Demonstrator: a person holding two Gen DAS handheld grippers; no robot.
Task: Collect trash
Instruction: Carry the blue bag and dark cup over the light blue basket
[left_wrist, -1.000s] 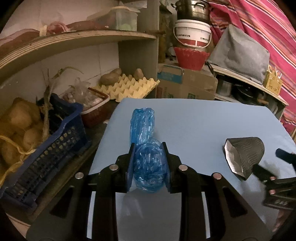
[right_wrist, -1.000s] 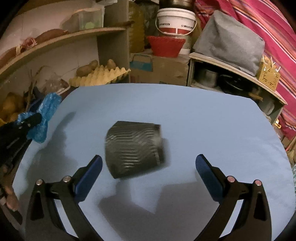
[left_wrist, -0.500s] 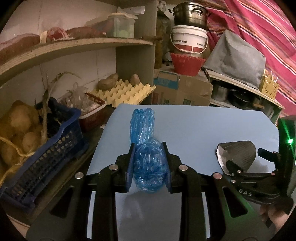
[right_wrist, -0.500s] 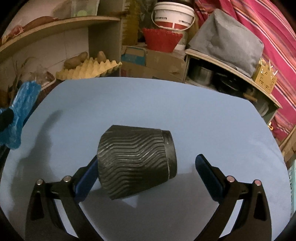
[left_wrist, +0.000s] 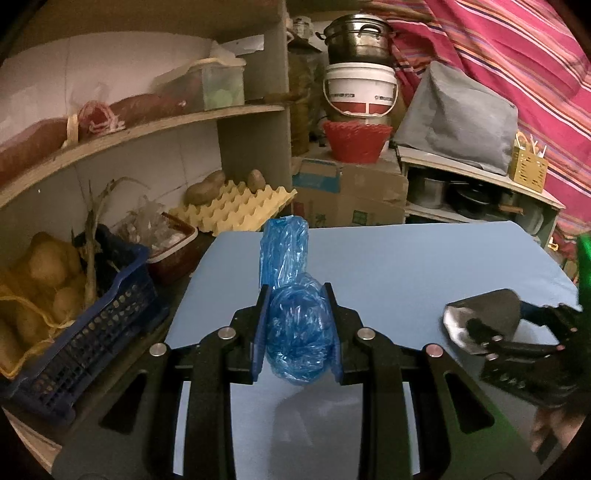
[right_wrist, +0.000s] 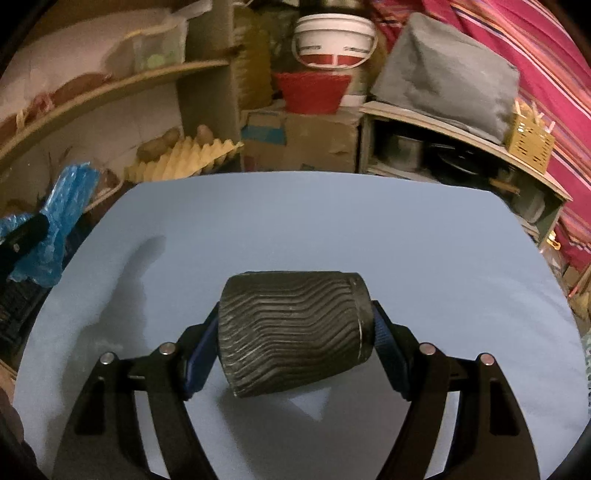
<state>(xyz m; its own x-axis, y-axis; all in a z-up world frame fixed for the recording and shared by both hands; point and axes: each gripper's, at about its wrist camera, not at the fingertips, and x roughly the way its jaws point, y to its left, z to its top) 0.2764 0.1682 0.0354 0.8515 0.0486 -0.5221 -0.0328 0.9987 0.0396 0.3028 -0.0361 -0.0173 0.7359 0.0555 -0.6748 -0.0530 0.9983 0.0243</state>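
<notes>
Blue crinkled plastic, a wadded thin bag, sits pinched between the pads of the left gripper, whose jaws are drawn in tight against it; a loose tail of the bag stands up above the fingertips, clear of the pale blue tabletop. The right gripper has its jaws closed in on a dark, wavy-ribbed paper cup lying sideways, one pad at the base end and one at the rim end, with the cup's shadow below it on the table; whether it has left the surface I cannot tell for sure. From the left wrist view the cup's pale inside looks dented.

As a judgement, both visible pieces of rubbish are now in hand and no other litter shows on the table, so picking up seems finished. What remains is dropping them somewhere: no bin is in view, only a blue plastic crate of potatoes beside the table, which is hardly the place.
</notes>
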